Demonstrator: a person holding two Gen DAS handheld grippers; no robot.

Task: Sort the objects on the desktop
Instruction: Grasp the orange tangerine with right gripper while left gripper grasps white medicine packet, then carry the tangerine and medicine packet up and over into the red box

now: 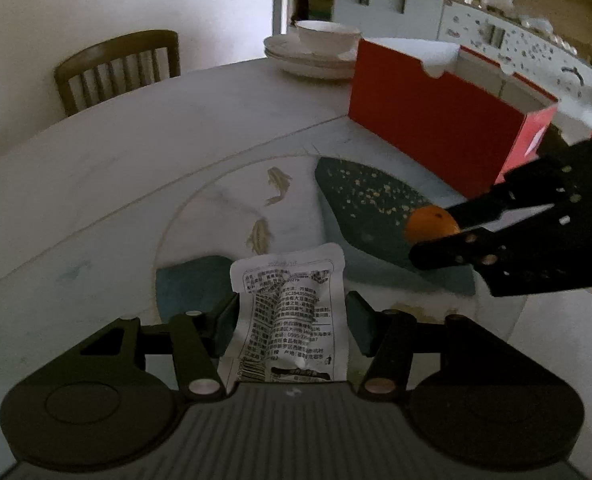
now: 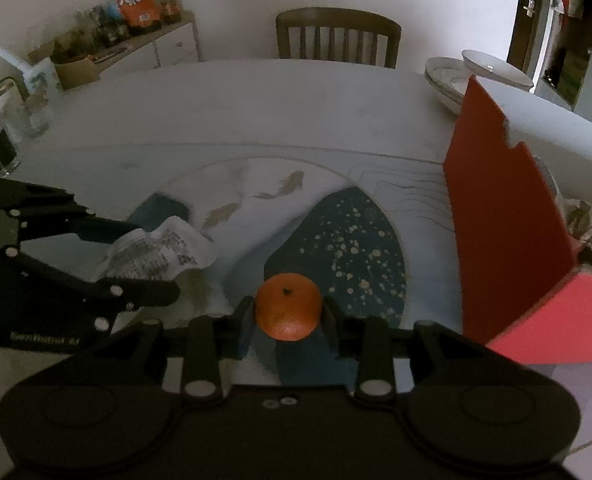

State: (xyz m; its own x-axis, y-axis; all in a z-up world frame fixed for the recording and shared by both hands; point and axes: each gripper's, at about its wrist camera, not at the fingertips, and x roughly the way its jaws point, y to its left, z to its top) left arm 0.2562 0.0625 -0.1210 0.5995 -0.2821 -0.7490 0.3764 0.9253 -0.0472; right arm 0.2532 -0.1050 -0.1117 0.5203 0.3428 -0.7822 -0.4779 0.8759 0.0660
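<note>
A white snack packet [image 1: 292,320] with black print sits bowed between the fingers of my left gripper [image 1: 292,304], whose pads press its two edges. From the right wrist view the same packet [image 2: 164,248] bulges up inside the left gripper [image 2: 156,258], just above the table. My right gripper [image 2: 288,308] is shut on a small orange [image 2: 288,312], stem up, over the dark speckled patch painted on the table [image 2: 216,120]. In the left wrist view the orange [image 1: 429,226] shows between the right gripper's [image 1: 431,232] black fingers.
An open red box [image 1: 435,120] stands right of the orange; crumpled paper [image 2: 587,224] lies inside the box [image 2: 503,240]. Stacked white bowls [image 1: 315,48] sit behind it. Glass jars [image 2: 0,140] stand at the table's left edge. A wooden chair [image 2: 335,36] stands at the far side.
</note>
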